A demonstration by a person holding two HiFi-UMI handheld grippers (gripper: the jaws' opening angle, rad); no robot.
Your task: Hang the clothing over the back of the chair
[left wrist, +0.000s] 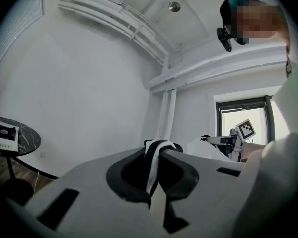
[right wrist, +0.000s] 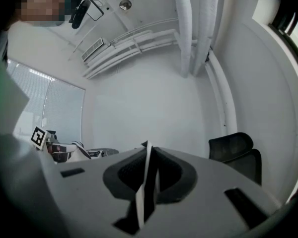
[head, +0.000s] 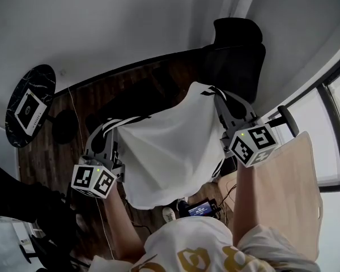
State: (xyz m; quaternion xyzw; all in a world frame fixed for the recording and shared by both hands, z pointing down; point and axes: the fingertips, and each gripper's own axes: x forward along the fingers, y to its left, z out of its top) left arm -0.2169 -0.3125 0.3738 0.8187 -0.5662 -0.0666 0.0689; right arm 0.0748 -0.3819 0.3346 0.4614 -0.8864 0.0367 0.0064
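In the head view I saw the left gripper [head: 109, 128] at 8 o'clock and the right gripper [head: 217, 97] at 2 o'clock holding a white garment [head: 170, 152] spread between them by its black-and-white striped top edge, with the black chair [head: 238, 55] beyond it at 1 o'clock. In the left gripper view the jaws were pinched tight on the striped trim, which bunched over their tips. In the right gripper view the jaws were likewise clamped on a thin fold of the fabric, and the chair stood at 4 o'clock by the wall.
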